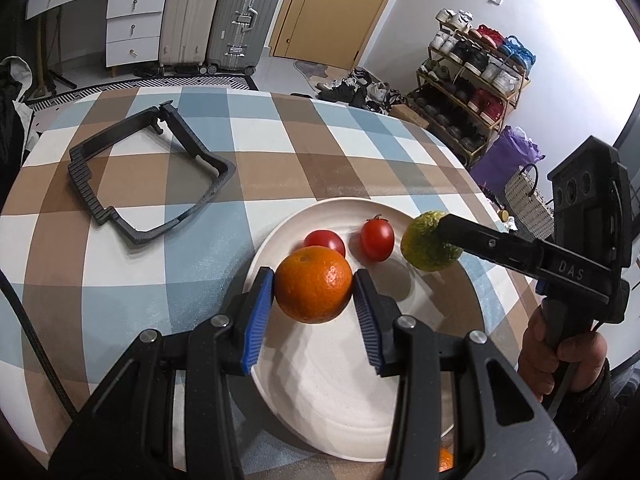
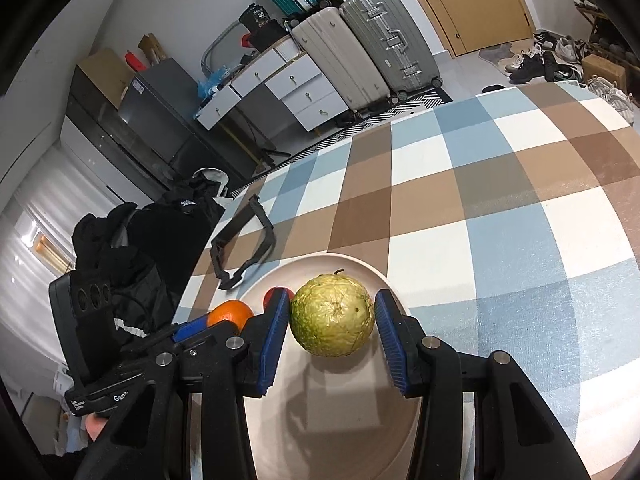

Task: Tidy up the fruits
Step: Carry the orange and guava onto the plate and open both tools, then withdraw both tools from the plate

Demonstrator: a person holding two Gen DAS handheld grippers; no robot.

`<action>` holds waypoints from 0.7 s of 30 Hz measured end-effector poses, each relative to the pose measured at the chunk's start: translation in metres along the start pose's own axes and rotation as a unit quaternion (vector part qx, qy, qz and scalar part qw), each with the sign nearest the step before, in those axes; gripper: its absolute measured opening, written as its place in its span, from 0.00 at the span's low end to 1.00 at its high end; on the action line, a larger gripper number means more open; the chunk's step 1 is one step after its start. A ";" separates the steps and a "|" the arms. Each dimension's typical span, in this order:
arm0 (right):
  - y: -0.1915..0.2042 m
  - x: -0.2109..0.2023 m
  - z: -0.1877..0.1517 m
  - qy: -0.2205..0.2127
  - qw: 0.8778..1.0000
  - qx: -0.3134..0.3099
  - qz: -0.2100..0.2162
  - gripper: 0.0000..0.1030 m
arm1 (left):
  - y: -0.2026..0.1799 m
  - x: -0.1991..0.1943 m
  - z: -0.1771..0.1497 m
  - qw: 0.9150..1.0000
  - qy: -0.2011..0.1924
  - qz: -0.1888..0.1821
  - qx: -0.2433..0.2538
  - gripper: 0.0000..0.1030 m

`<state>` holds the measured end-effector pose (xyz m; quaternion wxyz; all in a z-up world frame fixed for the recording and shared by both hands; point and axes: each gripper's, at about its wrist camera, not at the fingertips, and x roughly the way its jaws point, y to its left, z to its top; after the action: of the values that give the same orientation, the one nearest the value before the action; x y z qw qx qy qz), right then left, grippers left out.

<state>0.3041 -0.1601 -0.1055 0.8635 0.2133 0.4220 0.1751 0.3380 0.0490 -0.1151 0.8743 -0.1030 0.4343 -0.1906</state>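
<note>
My left gripper (image 1: 314,277) is shut on an orange (image 1: 312,294) and holds it just over a white plate (image 1: 320,384). Two red tomatoes (image 1: 325,242) (image 1: 377,239) lie on the plate's far side. At the plate's right rim, my right gripper holds a mottled green-yellow citrus fruit (image 1: 426,246). In the right wrist view the right gripper (image 2: 333,300) is shut on that fruit (image 2: 332,320), above the plate (image 2: 320,420), where its shadow falls. The orange (image 2: 230,314) and one tomato (image 2: 276,294) show to its left.
A black angular frame (image 1: 148,176) lies on the checked tablecloth (image 1: 280,152) to the left of the plate. A person's hand (image 1: 560,356) grips the right tool's handle. Suitcases, drawers and a shoe rack stand beyond the table's far edge.
</note>
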 end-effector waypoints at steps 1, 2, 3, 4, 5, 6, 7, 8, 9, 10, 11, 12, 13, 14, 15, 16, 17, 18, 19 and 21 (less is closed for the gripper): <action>0.000 0.001 0.000 0.001 1.000 0.000 0.000 0.44 | -0.001 0.001 0.000 1.000 0.001 0.001 0.001 0.37; 0.001 0.002 0.000 0.001 1.000 0.000 -0.001 0.44 | -0.001 0.001 0.000 1.000 0.001 0.000 0.002 0.37; 0.000 0.003 0.000 0.000 1.000 0.001 -0.003 0.44 | -0.002 0.002 0.000 1.000 0.002 0.001 0.003 0.37; 0.000 0.003 0.000 0.000 1.000 0.002 -0.004 0.44 | -0.002 0.003 0.001 1.000 0.004 0.005 0.004 0.37; 0.001 0.002 0.000 0.000 1.000 0.002 -0.004 0.45 | -0.003 0.003 0.001 1.000 0.004 0.008 0.003 0.37; 0.001 0.002 0.000 0.001 1.000 0.003 -0.004 0.45 | -0.002 0.003 0.002 1.000 0.004 0.009 0.002 0.37; 0.002 0.002 0.001 -0.001 1.000 0.003 -0.004 0.45 | -0.003 0.001 0.002 1.000 0.002 0.008 0.001 0.37; 0.002 0.001 0.001 -0.004 1.000 0.003 -0.003 0.46 | -0.003 -0.001 0.002 1.000 -0.002 0.009 -0.001 0.37; 0.003 -0.001 0.002 -0.007 1.000 0.003 -0.003 0.49 | -0.004 -0.004 0.003 1.000 -0.004 0.011 -0.001 0.38; 0.004 -0.003 0.002 -0.010 1.000 0.002 -0.004 0.49 | -0.005 -0.006 0.003 1.000 -0.005 0.014 0.000 0.40; 0.004 -0.006 0.003 -0.013 1.000 0.001 -0.005 0.49 | -0.006 -0.009 0.004 1.000 -0.008 0.017 0.000 0.41; 0.005 -0.010 0.003 -0.016 1.000 -0.001 -0.004 0.50 | -0.008 -0.013 0.004 1.000 -0.010 0.019 0.001 0.45; 0.007 -0.014 0.003 -0.020 1.000 -0.004 -0.004 0.50 | -0.011 -0.017 0.004 1.000 -0.012 0.022 0.003 0.50; 0.008 -0.018 0.003 -0.022 1.000 -0.005 -0.006 0.50 | -0.013 -0.021 0.003 1.000 -0.014 0.024 0.004 0.51; 0.010 -0.023 0.002 -0.026 1.000 -0.006 -0.006 0.50 | -0.016 -0.027 0.002 0.999 -0.018 0.026 0.007 0.51; 0.012 -0.030 0.001 -0.031 0.999 -0.007 -0.004 0.50 | -0.020 -0.033 0.001 0.999 -0.022 0.029 0.010 0.51; 0.013 -0.035 0.000 -0.035 0.999 -0.008 -0.003 0.50 | -0.024 -0.039 0.000 0.999 -0.024 0.032 0.013 0.52; 0.016 -0.043 -0.002 -0.040 0.999 -0.009 -0.003 0.51 | -0.027 -0.044 -0.001 0.999 -0.026 0.034 0.016 0.53; 0.018 -0.050 -0.004 -0.045 0.999 -0.010 -0.004 0.53 | -0.032 -0.052 -0.003 0.999 -0.031 0.036 0.020 0.54; 0.022 -0.066 -0.008 -0.055 0.998 -0.012 -0.002 0.70 | -0.041 -0.066 -0.006 0.998 -0.040 0.040 0.027 0.58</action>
<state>0.2567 -0.1715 -0.0555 0.8884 0.2112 0.3720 0.1669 0.2867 0.0396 -0.0574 0.9003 -0.0700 0.3974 -0.1630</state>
